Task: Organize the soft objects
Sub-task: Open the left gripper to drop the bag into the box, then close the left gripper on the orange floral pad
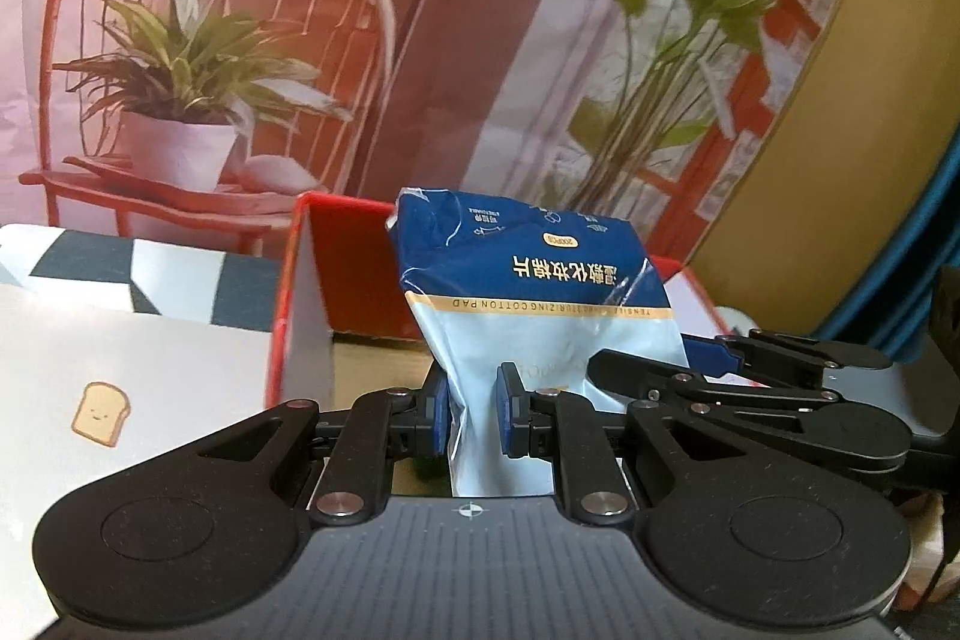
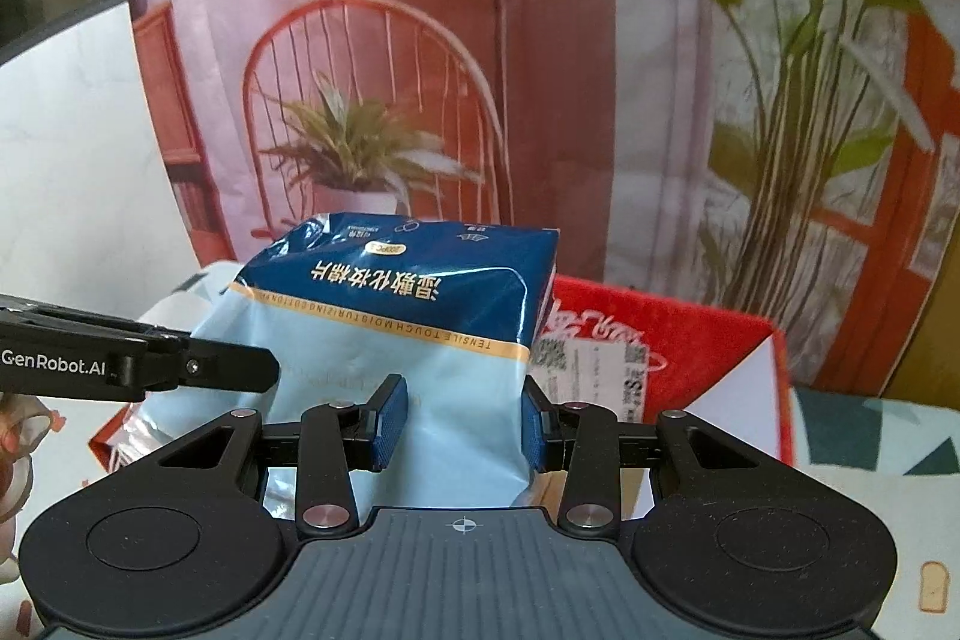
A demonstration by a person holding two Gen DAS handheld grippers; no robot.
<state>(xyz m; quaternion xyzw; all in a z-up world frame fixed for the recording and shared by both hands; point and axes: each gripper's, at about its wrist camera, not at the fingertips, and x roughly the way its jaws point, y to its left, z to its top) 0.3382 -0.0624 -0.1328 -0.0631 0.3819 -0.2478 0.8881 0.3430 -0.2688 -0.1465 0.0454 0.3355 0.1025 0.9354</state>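
So both grippers have hold of the same cotton pad bag (image 1: 528,304) right now, held up in the air just in front of the red cardboard box (image 1: 312,292), which sits open on the patterned tablecloth (image 1: 120,352). The left gripper (image 1: 474,418) is squeezed nearly closed, pinching the pale lower part of the bag into a narrow waist between its blue pads (image 1: 510,418). The right gripper (image 2: 462,421) is partway open but clamped on a fatter stretch of the same pale end, pads pressing either side. The bag's upside down, dark blue printed end on top. It looks light and squishy: crinkly, glossy plastic film with soft pads inside, so it'll bunch and deform wherever you grab it, and I'd guess the film is a bit slippery. Gripping the loose pale end like this seems fine for something this light, though the full blue end may flop about. Can't really tell from here how much room is inside the box, the bag blocks most of it.
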